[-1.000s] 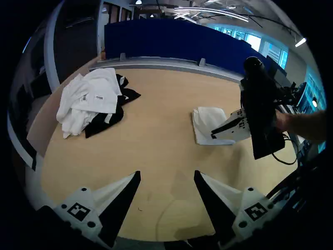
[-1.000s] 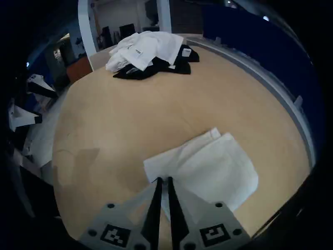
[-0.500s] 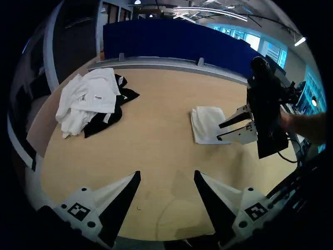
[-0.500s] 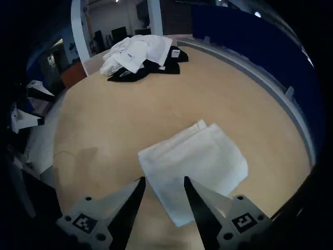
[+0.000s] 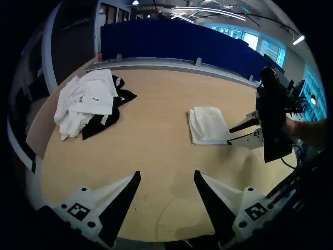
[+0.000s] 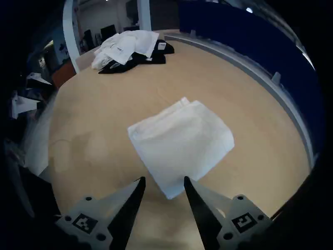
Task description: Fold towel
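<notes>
Left gripper view: left gripper [image 5: 166, 173] at the lower edge, level and pointing across the light wooden surface [image 5: 154, 137]; its fingers stand wide apart over bare wood and hold nothing. Towel [image 5: 207, 125], white, folded into a flat rectangle, lies right of centre on the surface. Right gripper [image 5: 229, 137] at the right, held by a hand [image 5: 293, 127] that reaches in from the right edge; its fingers point toward the towel's near right corner, one above the other, parted, with nothing between them. Pile of white and black clothes [image 5: 89, 102] lies at the far left, well apart from the towel. Blue partition [image 5: 175, 39] runs along the far edge of the surface. Right gripper view: right gripper [image 6: 164, 178] is tilted down toward the surface [image 6: 104, 121], fingers open and gripping nothing; the towel [image 6: 181, 139] lies just ahead, its near corner showing in the gap between the fingertips, contact not clear. Clothes pile [image 6: 131, 48] sits at the far end. Pale pointed shapes at the dim left edge are probably the left gripper's fingers [image 6: 23, 104].
</notes>
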